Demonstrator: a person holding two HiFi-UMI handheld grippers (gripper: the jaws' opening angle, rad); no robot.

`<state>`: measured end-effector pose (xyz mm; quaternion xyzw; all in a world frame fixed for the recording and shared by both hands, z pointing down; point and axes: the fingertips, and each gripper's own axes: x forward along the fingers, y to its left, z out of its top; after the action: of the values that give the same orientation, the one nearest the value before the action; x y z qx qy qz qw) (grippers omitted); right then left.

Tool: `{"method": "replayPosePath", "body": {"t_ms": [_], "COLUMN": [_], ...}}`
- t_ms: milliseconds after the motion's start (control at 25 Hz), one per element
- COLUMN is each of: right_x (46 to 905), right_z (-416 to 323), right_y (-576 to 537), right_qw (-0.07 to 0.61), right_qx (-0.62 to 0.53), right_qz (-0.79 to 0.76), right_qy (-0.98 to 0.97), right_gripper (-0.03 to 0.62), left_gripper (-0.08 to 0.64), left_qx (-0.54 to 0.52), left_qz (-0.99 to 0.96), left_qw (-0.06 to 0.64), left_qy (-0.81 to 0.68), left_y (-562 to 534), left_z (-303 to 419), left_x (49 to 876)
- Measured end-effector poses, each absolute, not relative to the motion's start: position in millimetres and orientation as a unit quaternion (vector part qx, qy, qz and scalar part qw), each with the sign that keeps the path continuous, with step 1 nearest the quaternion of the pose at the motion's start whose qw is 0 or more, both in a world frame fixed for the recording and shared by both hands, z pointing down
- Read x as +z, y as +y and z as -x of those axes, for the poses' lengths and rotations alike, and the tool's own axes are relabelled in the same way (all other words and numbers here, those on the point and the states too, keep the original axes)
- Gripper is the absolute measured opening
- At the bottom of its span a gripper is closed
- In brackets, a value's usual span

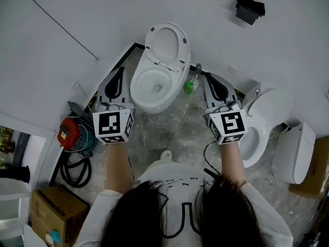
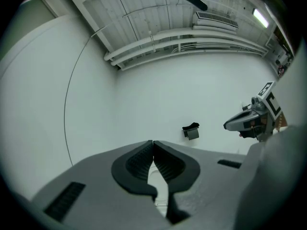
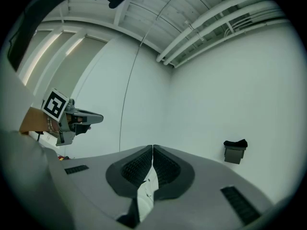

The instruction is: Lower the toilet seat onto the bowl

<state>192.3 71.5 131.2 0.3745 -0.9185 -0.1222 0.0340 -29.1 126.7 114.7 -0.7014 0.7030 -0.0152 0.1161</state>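
Note:
In the head view a white toilet stands against the wall. Its seat (image 1: 167, 44) is raised above the open bowl (image 1: 139, 91). My left gripper (image 1: 121, 71) is held just left of the bowl, jaws shut with nothing in them. My right gripper (image 1: 206, 77) is to the right of the bowl, also shut and empty. Neither touches the toilet. In the left gripper view the jaws of the left gripper (image 2: 153, 145) meet, with white porcelain showing below them. The right gripper (image 3: 152, 150) looks the same in its own view.
A second toilet (image 1: 267, 112) with a white tank (image 1: 296, 153) stands at the right. A green object (image 1: 190, 86) sits on the floor between the toilets. A black box (image 1: 249, 8) hangs on the wall. At the left are a red device (image 1: 68, 133), black hoses (image 1: 77, 171) and a cardboard box (image 1: 54, 207).

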Motion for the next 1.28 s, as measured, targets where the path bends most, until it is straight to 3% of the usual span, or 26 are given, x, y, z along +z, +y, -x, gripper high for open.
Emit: {"method": "replayPosePath", "body": {"t_ms": [880, 1280], "right_x": [157.1, 162.3], "right_z": [-150.8, -135.9], "right_y": [-17.2, -109.9], "right_qw": [0.044, 0.037], "right_qx": [-0.087, -0.073], "right_qz": [-0.380, -0.377], "right_qy": [-0.920, -0.923], "right_gripper": [0.029, 0.029], "left_gripper": [0.011, 0.011], "left_qx": [-0.027, -0.040], "left_qz": [0.710, 0.708], "left_qw": [0.087, 0.085], "left_qy": [0.698, 0.700], "left_y": [39.7, -44.2], "left_z": [68.4, 80.3], "left_x": [142.5, 146.3]}}
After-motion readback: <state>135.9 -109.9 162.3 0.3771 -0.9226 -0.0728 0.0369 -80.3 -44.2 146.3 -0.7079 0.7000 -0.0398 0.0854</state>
